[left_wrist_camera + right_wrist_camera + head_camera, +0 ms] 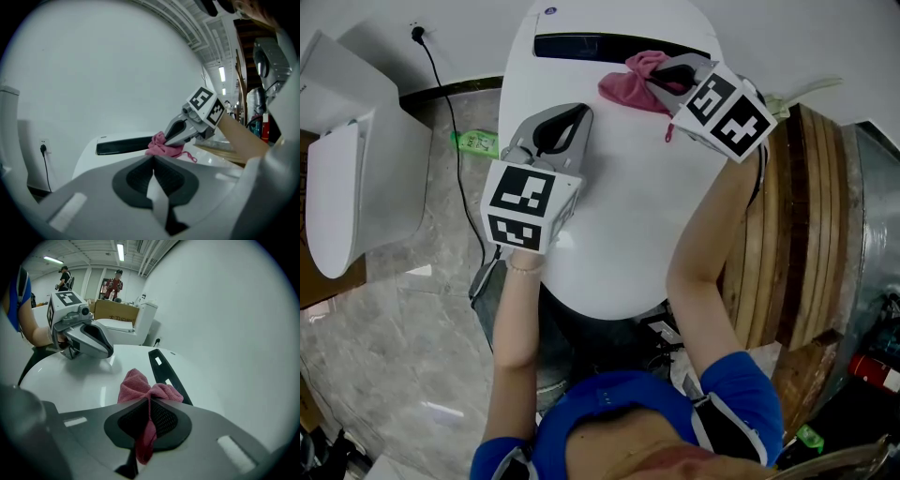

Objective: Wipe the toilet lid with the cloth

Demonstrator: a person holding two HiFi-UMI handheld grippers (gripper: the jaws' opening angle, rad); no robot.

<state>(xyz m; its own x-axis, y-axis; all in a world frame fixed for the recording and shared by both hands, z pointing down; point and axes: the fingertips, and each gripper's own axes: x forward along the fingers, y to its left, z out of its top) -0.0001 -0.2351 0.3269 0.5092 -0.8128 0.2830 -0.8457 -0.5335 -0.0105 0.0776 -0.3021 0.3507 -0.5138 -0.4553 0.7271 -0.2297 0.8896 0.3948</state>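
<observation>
The white toilet lid (623,202) fills the middle of the head view. A pink cloth (630,84) lies bunched at its far end, just in front of the black panel (619,45). My right gripper (654,79) is shut on the cloth (139,386), and a strip of it hangs down between the jaws. The bunch rests on the lid (84,385). My left gripper (577,114) hovers over the lid's left part, shut with nothing in it. From the left gripper view (153,158) the cloth (161,146) and the right gripper (174,137) lie straight ahead.
A second white toilet (347,178) stands at the left, with a black cable (450,122) and a green object (474,141) on the marble floor between them. Wooden boards (802,234) and a metal drum (874,225) crowd the right side. People stand far off.
</observation>
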